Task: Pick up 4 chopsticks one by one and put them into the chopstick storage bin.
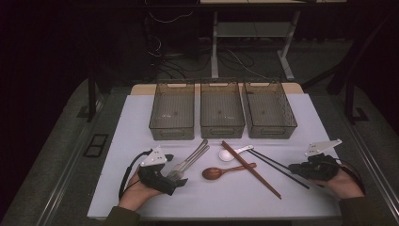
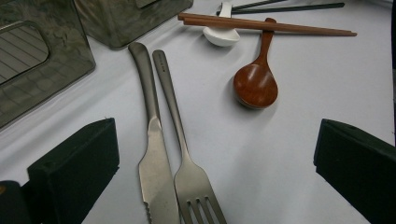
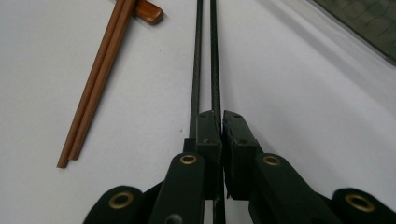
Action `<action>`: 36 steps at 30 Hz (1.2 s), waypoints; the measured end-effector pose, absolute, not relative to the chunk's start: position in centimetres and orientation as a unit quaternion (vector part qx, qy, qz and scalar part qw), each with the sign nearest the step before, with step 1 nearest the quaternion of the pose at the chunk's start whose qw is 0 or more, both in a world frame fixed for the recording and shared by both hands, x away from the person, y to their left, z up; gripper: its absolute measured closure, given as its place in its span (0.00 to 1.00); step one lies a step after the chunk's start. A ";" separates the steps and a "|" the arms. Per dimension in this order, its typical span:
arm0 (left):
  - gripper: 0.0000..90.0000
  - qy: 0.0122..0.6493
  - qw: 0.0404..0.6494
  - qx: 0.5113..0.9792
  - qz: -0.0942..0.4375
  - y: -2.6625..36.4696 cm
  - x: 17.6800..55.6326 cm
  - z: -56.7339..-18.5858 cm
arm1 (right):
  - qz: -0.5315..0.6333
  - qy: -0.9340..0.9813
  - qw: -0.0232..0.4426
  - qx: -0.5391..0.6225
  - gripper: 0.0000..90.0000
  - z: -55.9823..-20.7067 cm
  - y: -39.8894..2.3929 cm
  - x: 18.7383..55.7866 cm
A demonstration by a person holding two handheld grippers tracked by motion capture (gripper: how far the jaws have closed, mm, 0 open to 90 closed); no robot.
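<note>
My right gripper (image 3: 222,121) is shut on the near end of a pair of black chopsticks (image 3: 214,60), which run straight away from its jaws along the white table. In the high view this gripper (image 1: 294,168) sits at the right, with the black chopsticks (image 1: 273,164) slanting up-left from it. My left gripper (image 2: 215,140) stands open, its jaws wide either side of a steel knife (image 2: 152,140) and fork (image 2: 187,158) lying side by side. In the high view the left gripper (image 1: 178,181) rests at the fork's tines, low on the table.
A wooden spoon (image 1: 214,173), a white ceramic spoon (image 1: 228,154) and brown chopsticks (image 1: 249,167) lie mid-table between the hands. Three dark see-through bins (image 1: 172,110) (image 1: 222,109) (image 1: 269,110) stand in a row at the back. The table's front edge (image 1: 211,217) is near my forearms.
</note>
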State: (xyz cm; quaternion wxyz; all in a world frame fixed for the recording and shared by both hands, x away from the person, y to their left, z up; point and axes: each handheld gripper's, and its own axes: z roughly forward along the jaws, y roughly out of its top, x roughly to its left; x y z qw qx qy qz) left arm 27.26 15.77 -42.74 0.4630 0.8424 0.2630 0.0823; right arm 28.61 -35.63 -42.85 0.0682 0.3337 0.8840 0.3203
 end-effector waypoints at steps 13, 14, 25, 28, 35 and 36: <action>0.00 0.264 0.464 0.841 0.084 15.9 27.3 -42.7 | 0.361 0.872 0.067 0.323 0.95 -41.3 -37.1 27.9; 0.00 0.264 0.465 0.841 0.084 15.9 27.3 -42.7 | 0.365 0.870 0.069 0.323 0.95 -41.2 -37.1 27.8; 0.00 0.282 0.480 0.828 0.068 17.1 26.5 -43.5 | 0.381 0.864 0.067 0.323 0.95 -40.9 -36.2 28.4; 0.00 0.284 0.482 0.825 0.074 17.4 26.5 -43.6 | 0.382 0.864 0.065 0.323 0.95 -40.9 -35.8 28.6; 0.00 0.281 0.482 0.826 0.079 17.4 26.6 -43.7 | 0.394 0.860 0.063 0.318 0.95 -40.7 -34.8 29.1; 0.00 0.281 0.482 0.826 0.079 17.4 26.6 -43.8 | 0.397 0.859 0.062 0.318 0.95 -40.6 -34.7 29.1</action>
